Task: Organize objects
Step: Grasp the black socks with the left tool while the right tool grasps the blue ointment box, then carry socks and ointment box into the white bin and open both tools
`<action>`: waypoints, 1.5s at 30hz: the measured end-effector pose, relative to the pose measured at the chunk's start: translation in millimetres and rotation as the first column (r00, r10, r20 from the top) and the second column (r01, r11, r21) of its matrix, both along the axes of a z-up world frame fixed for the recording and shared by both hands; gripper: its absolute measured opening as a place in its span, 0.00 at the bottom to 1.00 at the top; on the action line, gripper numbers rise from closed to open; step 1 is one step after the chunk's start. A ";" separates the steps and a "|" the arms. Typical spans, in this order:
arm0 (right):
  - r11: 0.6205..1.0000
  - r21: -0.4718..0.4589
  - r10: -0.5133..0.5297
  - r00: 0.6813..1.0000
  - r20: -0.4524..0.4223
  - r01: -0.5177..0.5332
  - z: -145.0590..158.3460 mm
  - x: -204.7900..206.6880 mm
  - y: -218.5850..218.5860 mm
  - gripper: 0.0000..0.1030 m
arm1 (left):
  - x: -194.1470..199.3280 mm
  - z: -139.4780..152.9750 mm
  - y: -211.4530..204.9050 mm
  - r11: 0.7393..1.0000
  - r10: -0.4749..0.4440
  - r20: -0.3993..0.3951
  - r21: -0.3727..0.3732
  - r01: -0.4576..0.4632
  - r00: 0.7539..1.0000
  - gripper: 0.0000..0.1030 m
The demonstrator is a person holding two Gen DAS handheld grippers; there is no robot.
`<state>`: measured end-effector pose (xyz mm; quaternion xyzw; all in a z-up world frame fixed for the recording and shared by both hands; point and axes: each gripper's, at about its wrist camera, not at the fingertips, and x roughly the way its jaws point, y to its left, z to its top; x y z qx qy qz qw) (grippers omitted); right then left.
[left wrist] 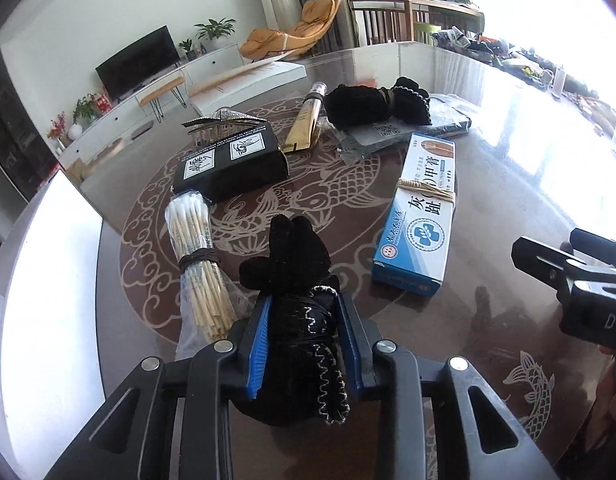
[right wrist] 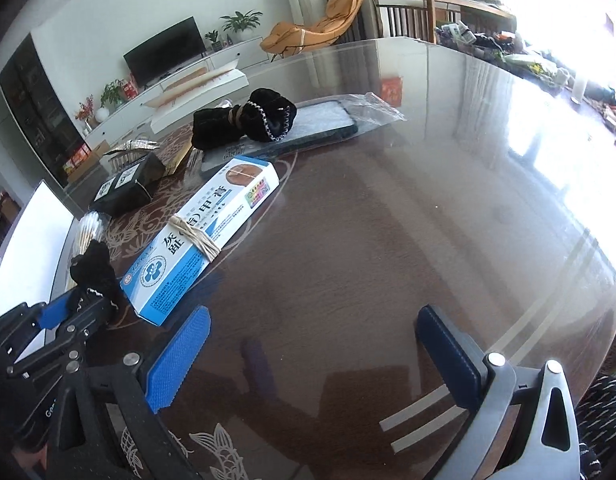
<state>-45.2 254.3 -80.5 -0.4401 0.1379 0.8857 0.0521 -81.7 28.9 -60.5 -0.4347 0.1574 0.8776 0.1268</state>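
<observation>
My left gripper (left wrist: 304,312) is shut on a black knitted glove bundle (left wrist: 296,256) with silver trim, its blue pads (left wrist: 260,344) pressing both sides; the same glove bundle (right wrist: 94,270) shows at the left of the right wrist view. My right gripper (right wrist: 315,328) stands open above bare table glass, nothing between its fingers. On the table lie a blue and white medicine box (left wrist: 421,216) bound with a rubber band, a bundle of cotton swabs (left wrist: 196,256), a black box (left wrist: 232,162) with a glittery hair clip (left wrist: 224,122), and a second black glove bundle (left wrist: 371,104).
A gold tube package (left wrist: 306,124) and a flat grey packet in plastic (right wrist: 308,124) lie beyond the boxes. The round glass-topped table (right wrist: 427,200) has a fish pattern. White panels (left wrist: 48,264) stand at its left edge. A cluttered surface sits far right.
</observation>
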 end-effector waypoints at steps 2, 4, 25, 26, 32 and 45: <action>1.000 0.008 0.000 1.000 0.003 0.000 0.5 -1.2 -1.5 1.00 | 17.3 1.6 -7.9 0.999 0.022 0.022 0.049 -0.023 1.000 0.31; 0.999 0.032 0.003 1.000 0.012 -0.003 0.0 -3.0 -4.9 1.00 | 38.2 0.6 -19.0 0.994 0.057 0.049 0.092 -0.061 0.997 0.31; 0.975 -0.031 0.223 0.964 0.148 -0.221 3.9 -81.6 -67.3 0.45 | 89.4 17.9 -62.4 0.958 0.112 0.018 0.263 -0.113 0.994 0.32; 0.970 -0.067 0.242 0.961 0.134 -0.235 2.9 -71.7 -60.0 0.44 | 94.0 25.8 -64.6 0.953 0.108 0.013 0.283 -0.107 0.994 0.32; 0.903 -0.308 0.325 0.945 0.035 -0.299 22.3 -24.9 -41.8 0.44 | 111.7 84.3 -96.9 0.901 0.135 -0.031 0.419 -0.110 0.990 0.32; 0.504 -0.506 0.706 0.671 -0.226 -0.700 138.8 0.5 -267.4 0.44 | 138.3 119.5 -283.9 0.831 0.520 -0.063 0.267 -0.487 0.852 0.36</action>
